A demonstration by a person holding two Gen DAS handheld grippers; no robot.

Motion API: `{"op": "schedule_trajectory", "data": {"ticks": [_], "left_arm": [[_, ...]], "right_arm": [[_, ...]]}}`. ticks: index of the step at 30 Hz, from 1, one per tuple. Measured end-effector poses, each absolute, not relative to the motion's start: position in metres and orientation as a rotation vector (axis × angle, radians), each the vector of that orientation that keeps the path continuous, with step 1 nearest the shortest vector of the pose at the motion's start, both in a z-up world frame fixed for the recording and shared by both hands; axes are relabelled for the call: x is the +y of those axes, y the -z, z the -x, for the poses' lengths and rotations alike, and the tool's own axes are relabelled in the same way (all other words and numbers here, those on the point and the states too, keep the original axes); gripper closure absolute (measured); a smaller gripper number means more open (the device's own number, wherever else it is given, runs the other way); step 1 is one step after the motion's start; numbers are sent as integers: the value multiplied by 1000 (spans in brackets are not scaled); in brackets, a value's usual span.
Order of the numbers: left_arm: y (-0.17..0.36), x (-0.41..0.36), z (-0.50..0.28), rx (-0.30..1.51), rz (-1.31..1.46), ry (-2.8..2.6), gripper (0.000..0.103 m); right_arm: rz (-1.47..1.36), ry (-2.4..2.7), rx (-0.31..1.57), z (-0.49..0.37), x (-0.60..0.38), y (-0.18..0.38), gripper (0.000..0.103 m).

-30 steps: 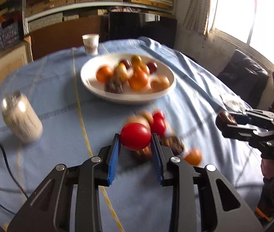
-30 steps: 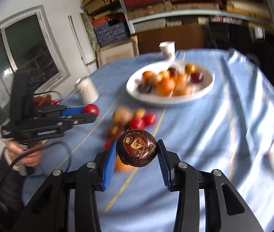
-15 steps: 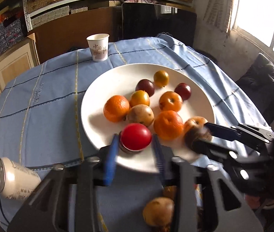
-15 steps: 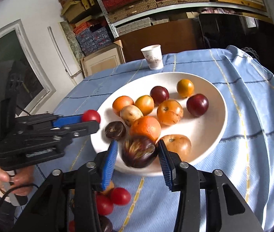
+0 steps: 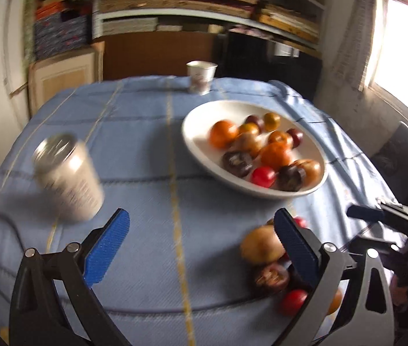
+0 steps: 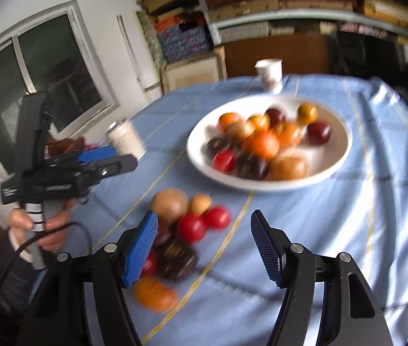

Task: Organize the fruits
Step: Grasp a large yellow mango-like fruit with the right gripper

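My left gripper (image 5: 201, 245) spread wide, holding nothing; right gripper (image 6: 204, 248) likewise (frames blurry). Plate (image 5: 198, 144) full of fruit; loose fruit pile (image 6: 186, 225) on tablecloth (image 5: 146, 150) near can (image 5: 68, 178).

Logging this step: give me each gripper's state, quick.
Left gripper: open, holding nothing.
Right gripper: open, holding nothing.

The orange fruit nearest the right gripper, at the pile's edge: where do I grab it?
Take the orange fruit across its short width, coming from above on the pile's outer side. It lies oblong and low on the cloth; the dark fruit crowds its far side. The right gripper has open jaws.
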State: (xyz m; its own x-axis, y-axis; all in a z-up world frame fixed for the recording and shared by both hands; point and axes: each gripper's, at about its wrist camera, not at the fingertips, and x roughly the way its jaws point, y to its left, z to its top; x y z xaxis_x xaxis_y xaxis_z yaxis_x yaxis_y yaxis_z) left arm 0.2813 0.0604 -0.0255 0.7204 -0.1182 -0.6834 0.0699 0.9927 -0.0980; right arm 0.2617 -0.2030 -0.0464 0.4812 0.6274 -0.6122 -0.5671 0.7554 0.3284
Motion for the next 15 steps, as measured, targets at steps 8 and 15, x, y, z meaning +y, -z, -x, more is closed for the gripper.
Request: {"op": "schedule_trajectory", "data": {"ticks": [8,15], "left_arm": [[29,72,-268,766,119,74,5],[32,64,-264,764,76,61,5]], "right_arm": [[-43,-886,935,-239,-179,67,35],[14,-871,953,-228,-175,73,35]]}}
